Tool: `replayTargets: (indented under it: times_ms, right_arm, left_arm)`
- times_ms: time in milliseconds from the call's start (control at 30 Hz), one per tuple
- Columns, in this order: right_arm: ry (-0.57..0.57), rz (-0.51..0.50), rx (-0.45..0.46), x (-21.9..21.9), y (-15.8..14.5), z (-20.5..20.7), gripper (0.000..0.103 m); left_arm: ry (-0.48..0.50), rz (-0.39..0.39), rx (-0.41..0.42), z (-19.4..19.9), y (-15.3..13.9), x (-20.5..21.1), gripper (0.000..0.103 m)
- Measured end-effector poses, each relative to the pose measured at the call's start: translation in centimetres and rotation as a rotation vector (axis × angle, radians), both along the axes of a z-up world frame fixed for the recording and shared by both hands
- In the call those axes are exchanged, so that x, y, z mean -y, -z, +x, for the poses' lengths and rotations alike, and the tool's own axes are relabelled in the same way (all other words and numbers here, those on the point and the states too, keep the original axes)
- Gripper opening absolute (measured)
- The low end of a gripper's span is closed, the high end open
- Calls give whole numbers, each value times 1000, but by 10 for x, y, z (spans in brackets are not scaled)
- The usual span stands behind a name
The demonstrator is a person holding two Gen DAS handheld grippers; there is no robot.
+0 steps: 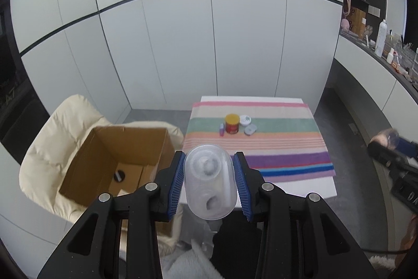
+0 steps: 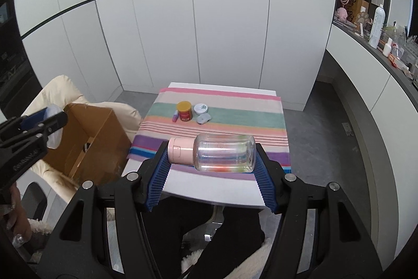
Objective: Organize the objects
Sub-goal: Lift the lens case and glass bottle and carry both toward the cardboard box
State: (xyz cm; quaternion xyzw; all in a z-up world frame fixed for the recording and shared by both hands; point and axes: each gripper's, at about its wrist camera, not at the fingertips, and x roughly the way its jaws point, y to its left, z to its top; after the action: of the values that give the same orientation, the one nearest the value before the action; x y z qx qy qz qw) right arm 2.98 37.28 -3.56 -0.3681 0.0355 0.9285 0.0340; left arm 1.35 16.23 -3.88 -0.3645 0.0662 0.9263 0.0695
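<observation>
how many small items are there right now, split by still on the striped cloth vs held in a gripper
On the striped cloth: 4 (yellow-lidded red jar, white round tin, purple tube, grey flat case)
Held: 2 (clear oval container, pink-capped clear bottle)
Total: 6

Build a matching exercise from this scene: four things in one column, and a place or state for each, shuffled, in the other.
1. clear capsule container
2. pink-capped bottle
3. red jar
4. cardboard box

A. standing on the striped cloth
B. open, on the cream chair
C. held in the right gripper
D. held in the left gripper

Pairs: 1-D, 2-C, 3-A, 4-B
</observation>
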Motion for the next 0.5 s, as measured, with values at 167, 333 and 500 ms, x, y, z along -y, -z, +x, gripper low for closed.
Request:
replayTargets:
  times_ms: [167,333,500]
  right_arm:
    - [-24,5,-25,13,-8,21,64]
    - [-37,9,-31,21,-11,30,64]
    - [-38,22,-33,26,-12,33,64]
  left_arm:
    - [-35,5,-4,19,2,19,39]
    - [-56,26,-1,29,2,35,39]
    - [-72,36,-3,31,3,48,39]
